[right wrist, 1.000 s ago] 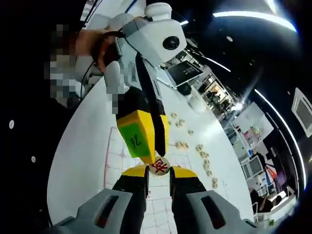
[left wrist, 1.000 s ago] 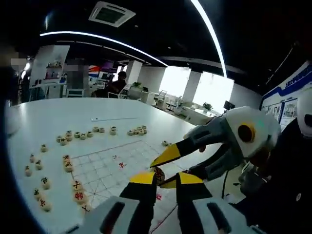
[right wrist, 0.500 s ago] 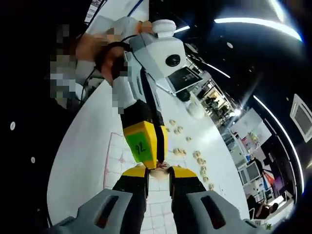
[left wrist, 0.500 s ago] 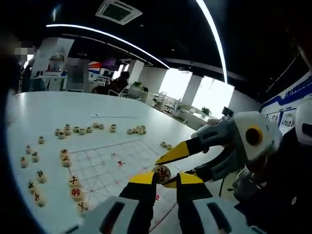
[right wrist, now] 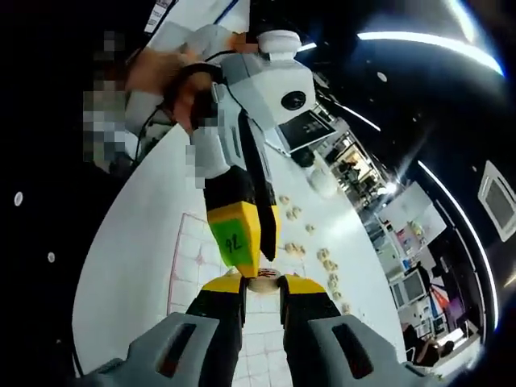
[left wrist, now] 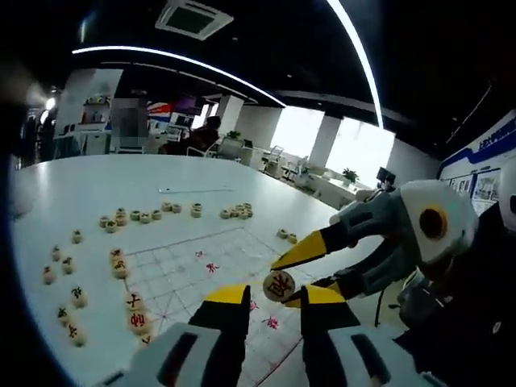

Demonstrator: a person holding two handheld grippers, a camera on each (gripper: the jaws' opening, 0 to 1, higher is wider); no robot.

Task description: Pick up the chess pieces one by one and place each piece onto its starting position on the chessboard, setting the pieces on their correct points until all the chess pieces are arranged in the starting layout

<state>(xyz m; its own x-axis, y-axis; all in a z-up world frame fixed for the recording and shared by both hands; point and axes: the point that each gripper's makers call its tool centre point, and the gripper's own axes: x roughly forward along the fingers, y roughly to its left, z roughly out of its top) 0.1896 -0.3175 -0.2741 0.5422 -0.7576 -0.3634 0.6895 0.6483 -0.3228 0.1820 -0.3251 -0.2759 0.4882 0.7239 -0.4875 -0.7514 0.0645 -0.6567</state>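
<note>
The chess piece (left wrist: 279,285) has left the left hand-held gripper (left wrist: 274,295), whose jaws spread.

The chessboard (left wrist: 201,266) lies on the table (left wrist: 97,185), with loose chess pieces (left wrist: 133,216) in a row beyond its far edge and others scattered along its left side. Above the board's near right corner, one piece (left wrist: 279,285) sits between the meeting left tongs (left wrist: 270,294) and right tongs (left wrist: 310,262).

The left gripper (left wrist: 272,297) has its yellow tips apart. Just past them the right gripper (left wrist: 310,271) pinches a round piece (left wrist: 279,285) with a red mark. Below lies the board (left wrist: 205,270) on a white table (left wrist: 97,181), with loose pieces (left wrist: 121,218) around its edges
</note>
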